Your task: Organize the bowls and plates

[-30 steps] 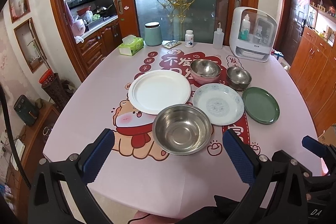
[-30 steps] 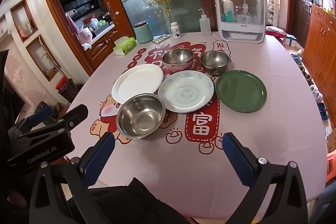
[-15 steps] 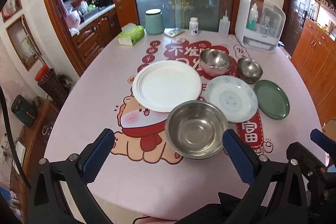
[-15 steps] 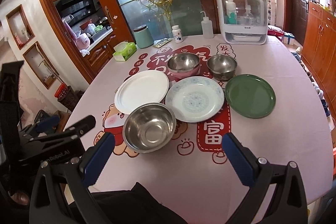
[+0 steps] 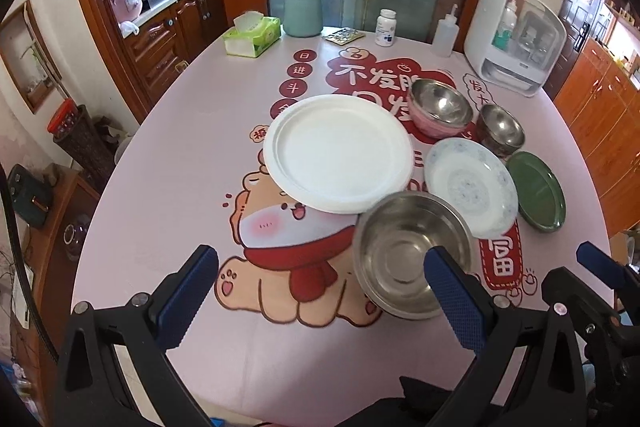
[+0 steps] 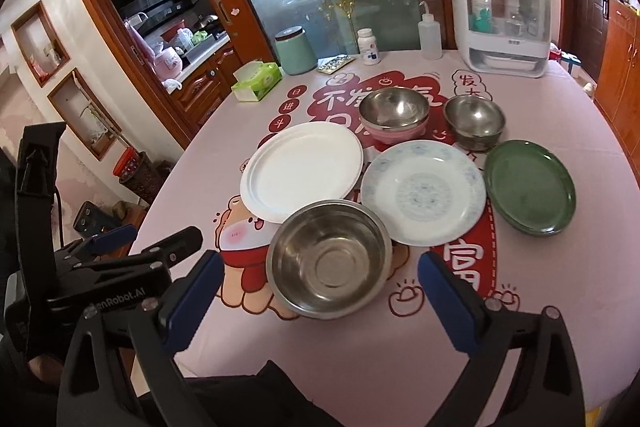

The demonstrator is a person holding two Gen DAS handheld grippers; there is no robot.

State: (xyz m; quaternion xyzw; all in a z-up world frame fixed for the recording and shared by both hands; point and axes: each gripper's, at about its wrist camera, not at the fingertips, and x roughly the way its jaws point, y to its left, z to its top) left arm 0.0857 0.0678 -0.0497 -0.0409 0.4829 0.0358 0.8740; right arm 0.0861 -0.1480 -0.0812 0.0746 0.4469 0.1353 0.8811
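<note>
On the pink printed table (image 5: 168,163) lie a large white plate (image 5: 338,153) (image 6: 302,169), a patterned white plate (image 5: 470,187) (image 6: 422,193) and a green plate (image 5: 536,191) (image 6: 530,187). A big steel bowl (image 5: 412,259) (image 6: 328,257) stands nearest. Behind are a steel bowl nested in a pink bowl (image 5: 440,111) (image 6: 394,115) and a small steel bowl (image 5: 500,129) (image 6: 474,121). My left gripper (image 5: 320,283) hangs open just before the table's near edge, its right finger over the big bowl. My right gripper (image 6: 320,287) is open too, framing that bowl. Nothing is held.
Along the far edge stand a green tissue box (image 5: 252,35), a teal canister (image 5: 303,11), a pill bottle (image 5: 386,27), a squeeze bottle (image 5: 444,37) and a white dispenser cabinet (image 5: 516,39). The left gripper body (image 6: 100,283) shows at the right view's lower left. Wooden cabinets flank the table.
Both grippers have moved forward and lower toward the dishes, which now look larger. The left view has shifted left, putting the big bowl under its right finger. No dish has moved.
</note>
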